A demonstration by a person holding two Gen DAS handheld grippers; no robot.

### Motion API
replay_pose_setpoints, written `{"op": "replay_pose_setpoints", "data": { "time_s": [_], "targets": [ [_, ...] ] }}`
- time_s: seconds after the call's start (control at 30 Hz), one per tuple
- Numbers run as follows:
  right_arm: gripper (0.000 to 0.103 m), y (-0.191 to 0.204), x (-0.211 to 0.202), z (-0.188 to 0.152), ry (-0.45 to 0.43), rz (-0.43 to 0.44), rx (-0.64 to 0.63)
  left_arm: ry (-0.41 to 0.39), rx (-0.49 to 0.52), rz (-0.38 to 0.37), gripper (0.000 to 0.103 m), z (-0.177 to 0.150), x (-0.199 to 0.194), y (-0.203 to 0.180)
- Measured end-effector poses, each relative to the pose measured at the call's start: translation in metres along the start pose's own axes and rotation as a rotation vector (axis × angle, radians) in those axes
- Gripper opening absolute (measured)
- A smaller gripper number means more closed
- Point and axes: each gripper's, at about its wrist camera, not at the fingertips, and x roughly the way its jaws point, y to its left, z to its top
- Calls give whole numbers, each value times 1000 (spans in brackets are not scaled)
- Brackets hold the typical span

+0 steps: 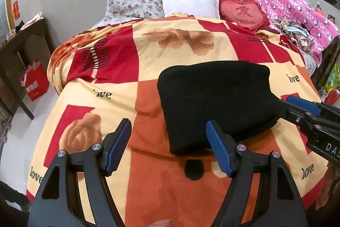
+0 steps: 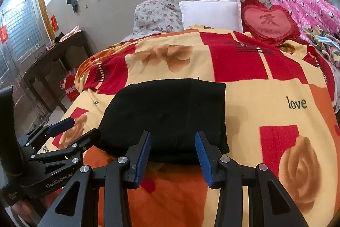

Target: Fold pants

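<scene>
Viewing both wrist feeds, I see the black pants (image 1: 216,103) lying folded into a compact rectangle on the patterned blanket (image 1: 110,78), well short of the white pillow (image 1: 190,2). The left gripper (image 1: 169,148) hovers at the pants' near left corner, jaws spread, nothing between them. The right gripper (image 2: 173,154) sits at the pants' near edge, jaws apart; the pads do not press the fabric.
</scene>
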Motion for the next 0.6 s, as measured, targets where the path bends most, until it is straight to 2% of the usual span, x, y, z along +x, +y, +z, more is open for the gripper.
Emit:
{"op": "replay_pose_setpoints", "data": {
  "time_s": [0.6],
  "targets": [
    [41, 2, 6, -3, 17, 6, -3, 17, -4, 10, 73, 1, 6, 0]
  ]
}}
